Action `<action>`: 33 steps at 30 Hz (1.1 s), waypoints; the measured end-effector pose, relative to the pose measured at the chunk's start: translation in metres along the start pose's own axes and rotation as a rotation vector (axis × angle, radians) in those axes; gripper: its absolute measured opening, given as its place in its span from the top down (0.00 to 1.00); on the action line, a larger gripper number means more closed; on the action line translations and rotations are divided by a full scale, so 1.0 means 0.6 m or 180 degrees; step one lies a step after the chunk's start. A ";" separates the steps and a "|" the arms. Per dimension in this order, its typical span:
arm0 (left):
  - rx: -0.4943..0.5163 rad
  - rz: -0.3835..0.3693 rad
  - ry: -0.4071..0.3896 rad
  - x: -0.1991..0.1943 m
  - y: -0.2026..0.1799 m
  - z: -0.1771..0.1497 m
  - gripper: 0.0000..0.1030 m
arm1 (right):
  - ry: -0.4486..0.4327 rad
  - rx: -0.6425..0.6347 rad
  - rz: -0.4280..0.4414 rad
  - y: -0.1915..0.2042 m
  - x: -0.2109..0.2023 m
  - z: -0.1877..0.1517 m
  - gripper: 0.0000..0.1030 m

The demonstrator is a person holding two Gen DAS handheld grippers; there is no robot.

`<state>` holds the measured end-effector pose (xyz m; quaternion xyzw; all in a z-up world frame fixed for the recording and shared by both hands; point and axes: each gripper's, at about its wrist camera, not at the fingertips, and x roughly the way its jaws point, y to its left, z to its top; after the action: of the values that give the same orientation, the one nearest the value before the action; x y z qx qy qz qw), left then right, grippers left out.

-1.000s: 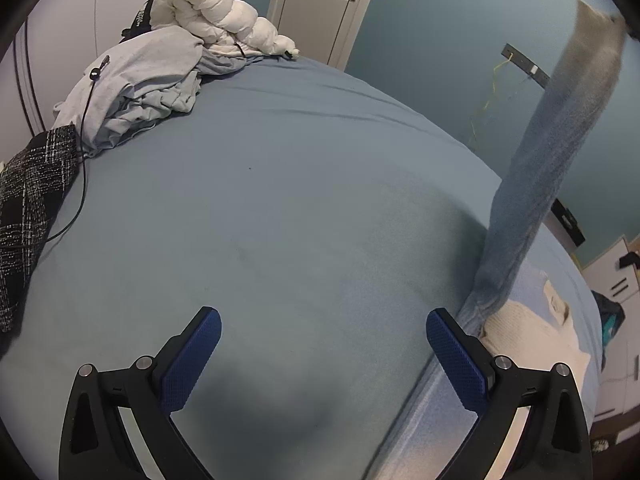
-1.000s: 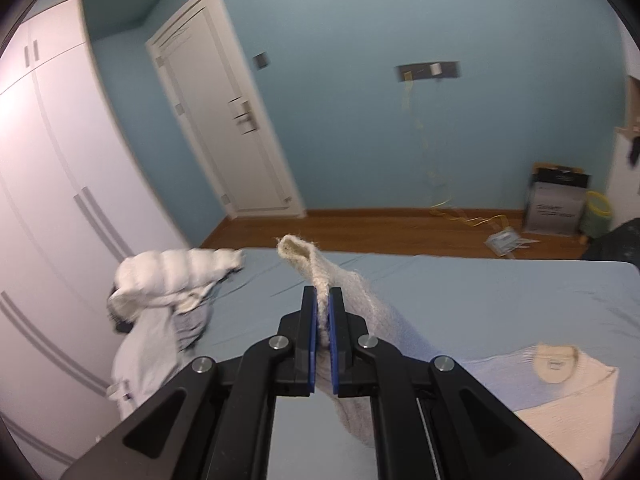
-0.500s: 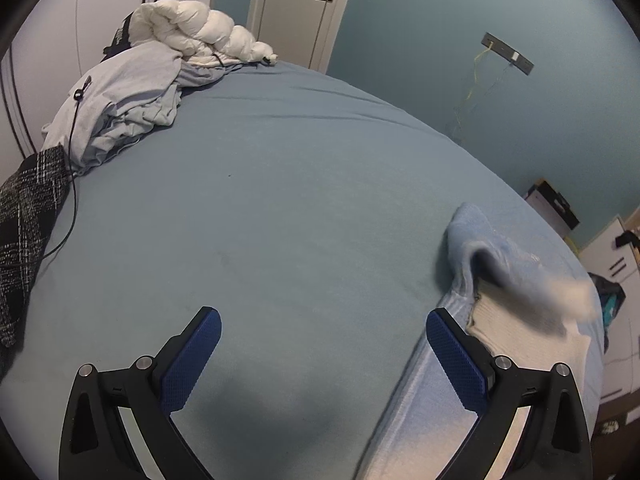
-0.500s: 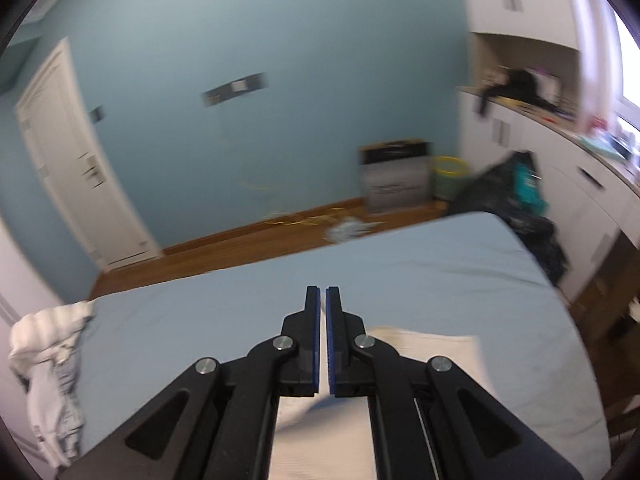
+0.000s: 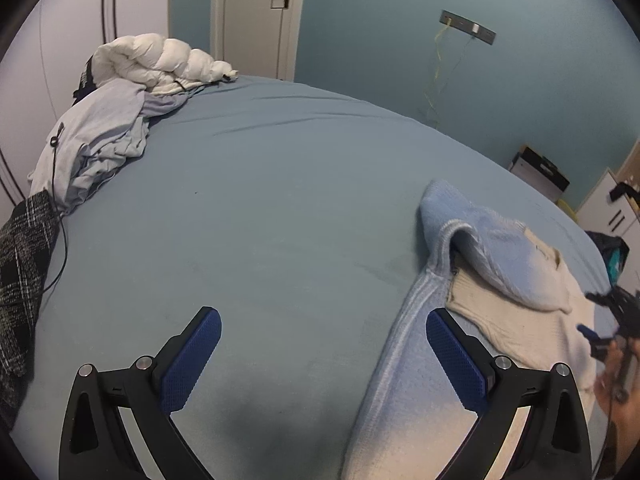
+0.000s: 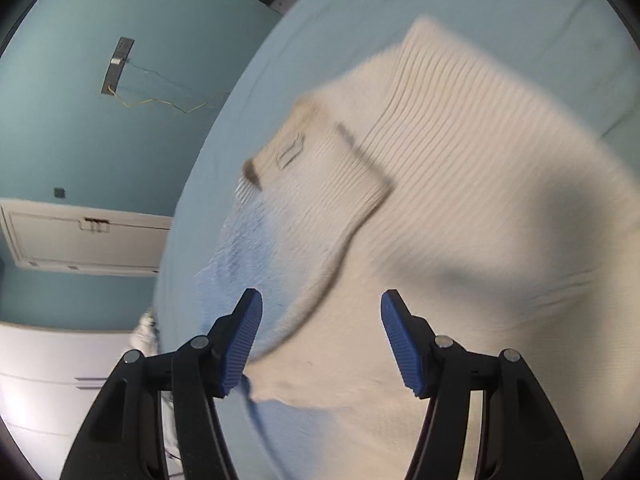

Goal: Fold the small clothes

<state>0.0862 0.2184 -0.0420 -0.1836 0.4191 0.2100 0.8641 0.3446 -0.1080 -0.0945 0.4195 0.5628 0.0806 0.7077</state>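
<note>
A heap of other laundry sits at the far left of the bed (image 5: 280, 200): a white puffy jacket (image 5: 160, 60), a rumpled pale blue garment (image 5: 96, 136) below it, and a black-and-white checked cloth (image 5: 24, 272) with a thin black cord (image 5: 60, 216) trailing across it — all well apart from my work, with bare sheet between. The sweater (image 5: 512, 312), cream fading into light blue, lies flat on the right side of the bed, its long axis running from near me away toward the collar at the far end, and one blue-to-cream sleeve (image 5: 492, 256) is folded across its chest. My left gripper (image 5: 324, 350) hangs over bare sheet, fingers spread wide, holding nothing; the right-hand pad sits just above the sweater's blue edge. My right gripper (image 6: 320, 336) hovers close over the sweater (image 6: 460, 208), fingers wide apart and empty — the view is blurred.
</note>
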 end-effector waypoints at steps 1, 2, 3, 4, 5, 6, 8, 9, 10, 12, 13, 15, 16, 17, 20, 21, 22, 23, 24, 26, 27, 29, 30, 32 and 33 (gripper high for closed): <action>0.0053 -0.0012 0.0014 0.002 -0.006 -0.002 0.00 | -0.0004 0.0016 -0.0007 0.001 0.016 0.002 0.44; 0.0106 -0.0032 0.0024 0.005 -0.012 -0.003 0.00 | -0.0004 0.0028 -0.0042 0.001 0.038 0.007 0.44; 0.0143 -0.0054 0.0030 0.007 -0.017 -0.003 0.00 | -0.0011 0.0036 -0.0086 -0.007 0.047 0.033 0.44; 0.0188 -0.0091 0.0043 0.009 -0.024 -0.005 0.00 | -0.0043 0.0061 -0.0174 -0.006 0.065 0.035 0.44; 0.0232 -0.0136 0.0067 0.013 -0.031 -0.006 0.00 | -0.0067 0.0085 -0.0222 -0.020 0.067 0.062 0.44; 0.0264 -0.0168 0.0091 0.016 -0.037 -0.006 0.00 | -0.0102 0.0092 -0.0248 -0.020 0.069 0.067 0.45; 0.0364 -0.0230 0.0159 0.024 -0.050 -0.009 0.00 | -0.0229 0.0024 -0.0300 -0.022 0.076 0.078 0.45; 0.0418 -0.0253 0.0183 0.027 -0.057 -0.012 0.00 | -0.0288 -0.0045 -0.0375 -0.019 0.079 0.081 0.47; 0.0463 -0.0264 0.0197 0.030 -0.063 -0.015 0.00 | -0.0342 -0.0127 -0.0467 -0.017 0.079 0.083 0.51; 0.0508 -0.0264 0.0207 0.033 -0.071 -0.019 0.00 | -0.0396 -0.0252 -0.0682 -0.013 0.074 0.086 0.84; 0.0516 -0.0265 0.0221 0.035 -0.074 -0.020 0.00 | -0.0426 -0.0326 -0.0805 -0.010 0.072 0.088 0.93; 0.0510 -0.0311 0.0261 0.039 -0.076 -0.023 0.00 | -0.0496 -0.0525 -0.0808 0.006 0.058 0.089 0.95; 0.0502 -0.0332 0.0283 0.040 -0.077 -0.024 0.00 | -0.0566 -0.0659 -0.0809 0.012 0.045 0.087 0.95; 0.0494 -0.0353 0.0303 0.041 -0.077 -0.025 0.00 | -0.0620 -0.0831 -0.0854 0.027 0.031 0.084 0.95; 0.0496 -0.0377 0.0314 0.038 -0.080 -0.028 0.00 | -0.0817 -0.1132 -0.0861 0.077 -0.012 0.075 0.96; 0.0512 -0.0381 0.0306 0.036 -0.082 -0.029 0.00 | -0.0935 -0.1214 -0.0749 0.096 -0.041 0.070 0.96; 0.0532 -0.0393 0.0297 0.033 -0.083 -0.028 0.00 | -0.1045 -0.1299 -0.0646 0.114 -0.070 0.066 0.96; 0.0548 -0.0403 0.0292 0.030 -0.084 -0.028 0.00 | -0.1161 -0.1409 -0.0557 0.134 -0.102 0.062 0.96; 0.0567 -0.0409 0.0294 0.029 -0.087 -0.029 0.00 | -0.1250 -0.1501 -0.0481 0.148 -0.131 0.059 0.96; 0.0602 -0.0396 0.0298 0.026 -0.091 -0.031 0.00 | -0.1460 -0.1679 -0.0358 0.167 -0.196 0.054 0.96; 0.0624 -0.0387 0.0296 0.024 -0.094 -0.032 0.00 | -0.1553 -0.1728 -0.0325 0.168 -0.226 0.054 0.96; 0.0681 -0.0383 0.0284 0.020 -0.101 -0.033 0.00 | -0.1707 -0.1731 -0.0328 0.150 -0.273 0.060 0.96; 0.0710 -0.0389 0.0280 0.019 -0.105 -0.034 0.00 | -0.1760 -0.1739 -0.0387 0.137 -0.284 0.065 0.96; 0.0771 -0.0395 0.0274 0.015 -0.114 -0.039 0.00 | -0.1829 -0.1686 -0.0453 0.093 -0.298 0.073 0.96; 0.0803 -0.0406 0.0273 0.014 -0.120 -0.041 0.00 | -0.1802 -0.1659 -0.0494 0.070 -0.284 0.080 0.95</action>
<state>0.1119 0.1471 -0.0529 -0.1086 0.4662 0.0923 0.8731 0.3412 -0.2051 0.0592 0.1875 0.3361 0.0482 0.9217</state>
